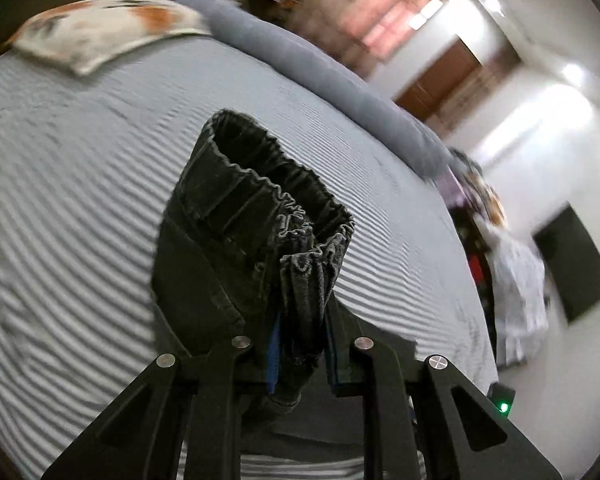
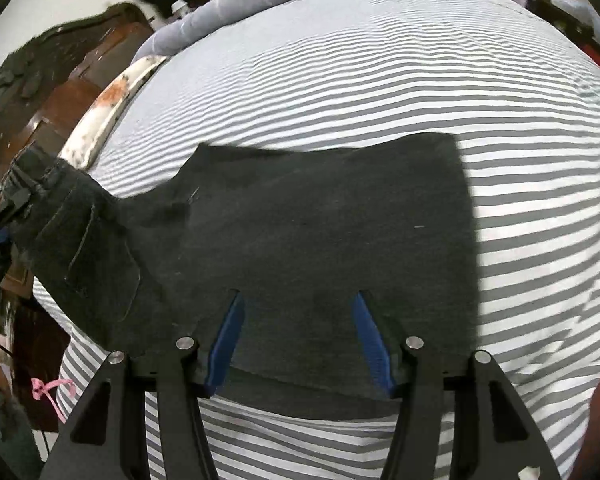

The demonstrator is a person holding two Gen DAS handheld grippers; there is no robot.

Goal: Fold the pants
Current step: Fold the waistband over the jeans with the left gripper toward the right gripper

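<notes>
The black pants lie flat on the striped bedsheet; their waistband end is lifted off the bed at the far left. In the left wrist view my left gripper is shut on the gathered elastic waistband of the pants, which stands bunched above the sheet. My right gripper points down at the near edge of the flat cloth. It is open, its blue pads spread wide with the cloth lying under them.
A patterned pillow and a grey rolled blanket lie along the far side of the bed. A dark wooden headboard stands at the left. Clothes are piled beyond the bed's right edge.
</notes>
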